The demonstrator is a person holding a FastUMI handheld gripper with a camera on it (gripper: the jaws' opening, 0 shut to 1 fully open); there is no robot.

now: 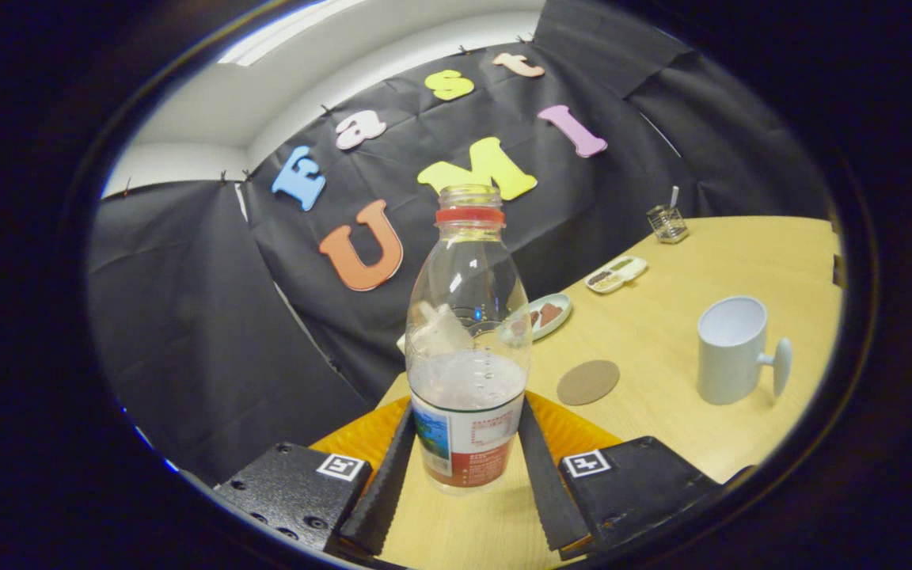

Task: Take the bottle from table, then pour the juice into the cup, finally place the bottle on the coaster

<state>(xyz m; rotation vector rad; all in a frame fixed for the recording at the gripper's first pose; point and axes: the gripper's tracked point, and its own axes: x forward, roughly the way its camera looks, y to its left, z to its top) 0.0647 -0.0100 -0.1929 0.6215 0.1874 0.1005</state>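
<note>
While jaws grip it, uncapped bottle part full of pale juice, white cup aside

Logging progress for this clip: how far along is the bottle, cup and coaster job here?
Early stage. The gripper has both fingers against the bottle, which is uncapped and still holds liquid; whether it has left the table is unclear. Still to do: pouring into the white cup, then setting the bottle on the bare round coaster.
</note>
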